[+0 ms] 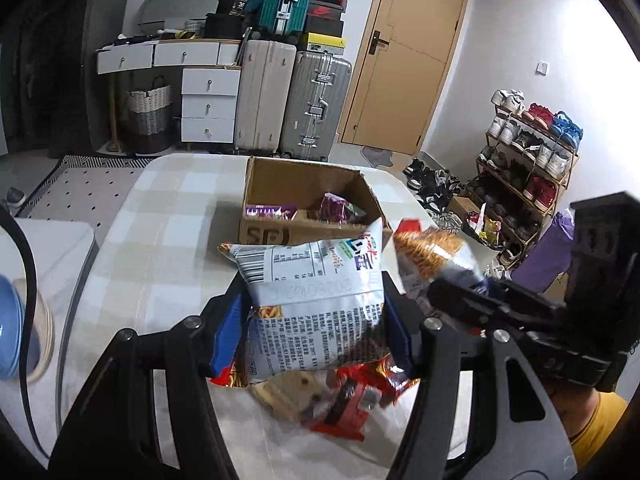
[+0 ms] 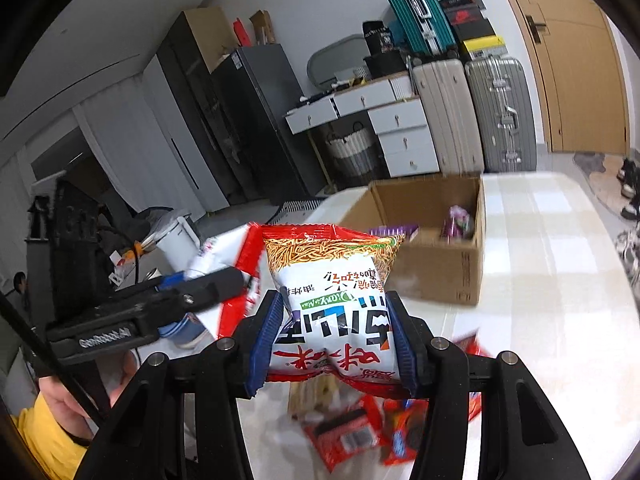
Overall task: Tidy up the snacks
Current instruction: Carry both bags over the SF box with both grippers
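"SF", perhaps, on cardboard box (image 1: 264, 236)

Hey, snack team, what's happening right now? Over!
Left gripper shut on a noodle snack bag. Right gripper shut on another noodle snack bag. Cardboard box ahead, open, purple packets inside. Path clear.

Left gripper (image 1: 316, 312): jaws partly closed, blue pads (image 1: 226, 332) pressing both sides of snack bag (image 1: 316, 280), bag held above table, pointing down and forward.
Right gripper (image 2: 334, 336): jaws narrow, blue pads (image 2: 266, 340) clamped on second snack bag (image 2: 332, 292), same tilt.
Grippers close side by side. Hand (image 2: 68, 392) with yellow sleeve (image 2: 44, 440) behind left gripper.
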`<state>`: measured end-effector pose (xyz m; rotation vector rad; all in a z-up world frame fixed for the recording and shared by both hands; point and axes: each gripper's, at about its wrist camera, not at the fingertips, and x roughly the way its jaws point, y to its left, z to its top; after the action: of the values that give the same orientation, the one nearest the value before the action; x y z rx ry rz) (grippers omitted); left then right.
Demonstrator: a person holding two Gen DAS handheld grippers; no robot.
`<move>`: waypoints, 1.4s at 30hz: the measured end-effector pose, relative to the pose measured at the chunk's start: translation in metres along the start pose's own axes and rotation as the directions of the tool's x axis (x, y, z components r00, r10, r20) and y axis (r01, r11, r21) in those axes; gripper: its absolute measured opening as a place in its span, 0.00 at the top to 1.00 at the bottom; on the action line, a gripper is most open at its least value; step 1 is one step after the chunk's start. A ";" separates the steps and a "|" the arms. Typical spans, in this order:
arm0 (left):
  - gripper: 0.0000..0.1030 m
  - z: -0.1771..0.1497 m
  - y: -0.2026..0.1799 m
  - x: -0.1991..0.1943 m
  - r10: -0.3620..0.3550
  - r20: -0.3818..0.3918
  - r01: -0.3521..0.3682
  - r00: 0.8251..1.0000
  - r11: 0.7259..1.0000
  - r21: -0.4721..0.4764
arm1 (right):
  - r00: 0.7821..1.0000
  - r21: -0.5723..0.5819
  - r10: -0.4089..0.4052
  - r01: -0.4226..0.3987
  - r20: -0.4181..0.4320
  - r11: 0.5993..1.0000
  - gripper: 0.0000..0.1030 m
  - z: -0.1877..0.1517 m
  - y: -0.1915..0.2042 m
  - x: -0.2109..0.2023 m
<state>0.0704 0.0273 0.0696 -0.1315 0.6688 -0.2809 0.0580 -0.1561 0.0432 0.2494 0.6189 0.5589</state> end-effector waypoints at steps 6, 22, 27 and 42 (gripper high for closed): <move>0.43 0.044 0.008 0.030 -0.009 -0.026 0.008 1.000 1.000 -0.029 | 0.999 0.002 -0.007 0.007 0.035 1.000 0.50 0.041 -0.007 0.005; 0.43 0.140 0.020 0.146 0.018 -0.117 -0.023 0.993 0.999 -0.036 | 0.998 0.059 -0.068 0.067 0.004 0.996 0.50 0.111 -0.061 0.073; 0.43 0.154 0.030 0.189 0.019 -0.141 -0.028 0.990 0.998 -0.058 | 0.995 0.068 -0.098 0.099 -0.027 0.993 0.50 0.122 -0.081 0.099; 0.43 0.151 0.052 0.290 0.076 -0.227 -0.085 0.971 0.996 -0.029 | 0.979 0.019 -0.159 0.162 -0.127 0.987 0.49 0.113 -0.110 0.164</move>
<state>0.3935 -0.0046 0.0044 -0.1096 0.9033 -0.2064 0.2838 -0.1607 0.0123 0.1904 0.7617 0.4119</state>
